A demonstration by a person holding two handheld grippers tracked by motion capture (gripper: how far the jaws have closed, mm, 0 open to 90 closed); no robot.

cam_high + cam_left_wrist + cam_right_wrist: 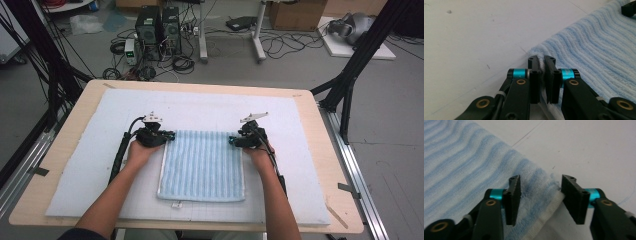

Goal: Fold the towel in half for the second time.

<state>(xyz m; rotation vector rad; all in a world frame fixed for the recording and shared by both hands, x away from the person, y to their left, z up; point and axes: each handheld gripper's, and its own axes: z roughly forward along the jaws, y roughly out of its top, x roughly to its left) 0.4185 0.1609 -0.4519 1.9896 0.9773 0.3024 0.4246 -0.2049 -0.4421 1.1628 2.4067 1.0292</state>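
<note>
A light blue striped towel (202, 167) lies flat on the white mat (75, 165), its label at the near edge. My left gripper (172, 135) is at the towel's far left corner; in the left gripper view its jaws (542, 61) are shut on the towel's (599, 50) hemmed corner. My right gripper (231, 141) is at the far right corner. In the right gripper view its jaws (541, 180) stand apart, with the towel's (461, 165) white-edged corner lying between them, not pinched. The right gripper's tip (629, 7) shows far off in the left gripper view.
The mat covers most of a wooden table (30, 200). Black frame legs (350, 75) stand at both far corners and metal rails (360, 175) run along the sides. Computer towers (157, 30) and cables lie on the floor beyond.
</note>
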